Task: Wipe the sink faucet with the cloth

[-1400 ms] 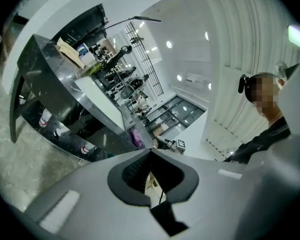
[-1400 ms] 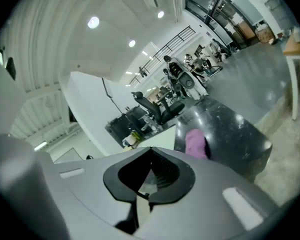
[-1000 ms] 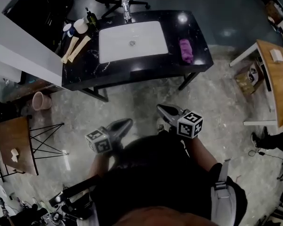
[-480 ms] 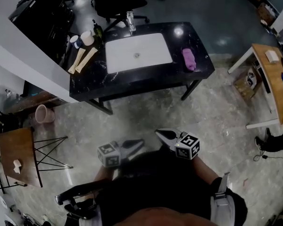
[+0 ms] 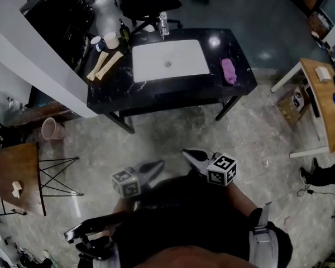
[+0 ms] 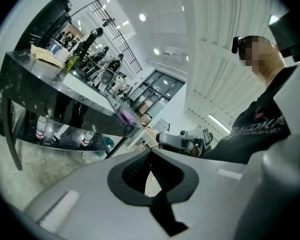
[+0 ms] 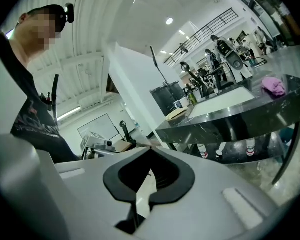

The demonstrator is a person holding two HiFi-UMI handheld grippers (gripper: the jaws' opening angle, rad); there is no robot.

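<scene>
Two grippers show in the head view, both low in the picture and well apart from the counter. The left gripper (image 5: 158,164) and the right gripper (image 5: 186,153) each have their jaws clenched together with nothing between them, as both gripper views confirm, and their tips point toward each other.

One cloth (image 5: 229,71), purple and bunched, lies on the black counter (image 5: 156,91) to the right of the one white sink (image 5: 170,60), near the counter's right end. One faucet (image 5: 164,24) stands upright at the far rim of the sink, apart from the cloth. Left of the sink stand two cups (image 5: 104,41) side by side, one dark bottle (image 5: 123,32) just beside them, and two pale flat strips (image 5: 106,66) lying next to each other at a slant.

The counter is glossy black stone with pale veins, on dark legs. The floor (image 5: 156,133) is pale and marbled. One black office chair (image 5: 148,1) sits behind the counter. A wooden table (image 5: 324,102) stands at the right with a cardboard box (image 5: 295,96) beside it, a smaller wooden table (image 5: 17,177) at the left, and one pinkish bucket (image 5: 52,129) near the counter's left end.
</scene>
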